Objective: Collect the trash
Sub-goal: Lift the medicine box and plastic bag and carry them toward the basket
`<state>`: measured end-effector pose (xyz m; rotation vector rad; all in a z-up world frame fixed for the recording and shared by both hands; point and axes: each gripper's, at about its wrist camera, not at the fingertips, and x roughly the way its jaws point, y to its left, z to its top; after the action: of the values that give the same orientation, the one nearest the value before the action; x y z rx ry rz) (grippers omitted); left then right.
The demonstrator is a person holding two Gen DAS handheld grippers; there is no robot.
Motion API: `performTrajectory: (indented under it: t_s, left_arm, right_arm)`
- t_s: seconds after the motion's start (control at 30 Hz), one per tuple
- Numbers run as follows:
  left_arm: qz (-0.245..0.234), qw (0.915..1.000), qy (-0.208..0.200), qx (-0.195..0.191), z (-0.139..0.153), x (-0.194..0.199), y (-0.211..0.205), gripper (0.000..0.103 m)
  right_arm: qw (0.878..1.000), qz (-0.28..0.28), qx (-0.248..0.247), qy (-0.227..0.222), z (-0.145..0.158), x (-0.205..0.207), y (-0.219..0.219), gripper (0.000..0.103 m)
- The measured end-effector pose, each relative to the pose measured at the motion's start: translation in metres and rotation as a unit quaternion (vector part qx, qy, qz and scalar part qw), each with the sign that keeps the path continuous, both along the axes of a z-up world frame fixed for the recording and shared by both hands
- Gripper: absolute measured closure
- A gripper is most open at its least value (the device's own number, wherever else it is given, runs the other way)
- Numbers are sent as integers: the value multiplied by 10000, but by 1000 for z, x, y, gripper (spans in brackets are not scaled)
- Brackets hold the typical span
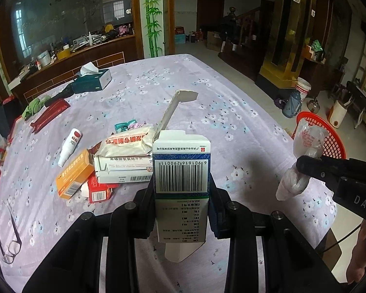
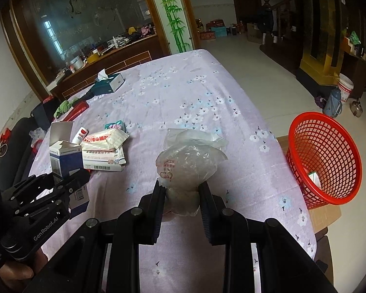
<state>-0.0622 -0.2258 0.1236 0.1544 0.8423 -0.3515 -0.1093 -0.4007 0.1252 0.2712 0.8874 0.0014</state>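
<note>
My left gripper (image 1: pixel 181 193), matt black plastic w/ metal pins, pinches a smooth printed cardboard box (image 1: pixel 181 168). Right gripper (image 2: pixel 181 190), same finish, squeezes a crinkly clear plastic bag (image 2: pixel 188 163). Table (image 2: pixel 183 92) cover: soft matt floral cloth. Basket (image 2: pixel 325 158): glossy red plastic mesh.

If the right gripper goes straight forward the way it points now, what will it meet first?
Probably nothing soon. The right gripper, shut on a plastic bag, points over the bare tablecloth toward the far edge. The red basket stands off to its right.
</note>
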Motion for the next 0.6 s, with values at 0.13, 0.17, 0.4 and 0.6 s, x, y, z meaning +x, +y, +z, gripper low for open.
performTrajectory:
  t_s: [0.13,0.17,0.4,0.6]
  left_arm:
    - [-21,10000,-14,15,1,0,-4,70]
    - [-27,10000,-11,15,1,-1,-5,70]
    - [-144,9999,17,12,0,-2,-16,70]
    - [-357,9994,46,-12,0,-4,-31,70]
  right_arm:
    - [10000,-17,50,-1,0,-1,-5,74]
    - [10000,-28,55,4,0,-2,-6,74]
    - [9999,-111,92,10,2,-6,-15,74]
    - [9995,-288,150,10,2,-12,-32,74]
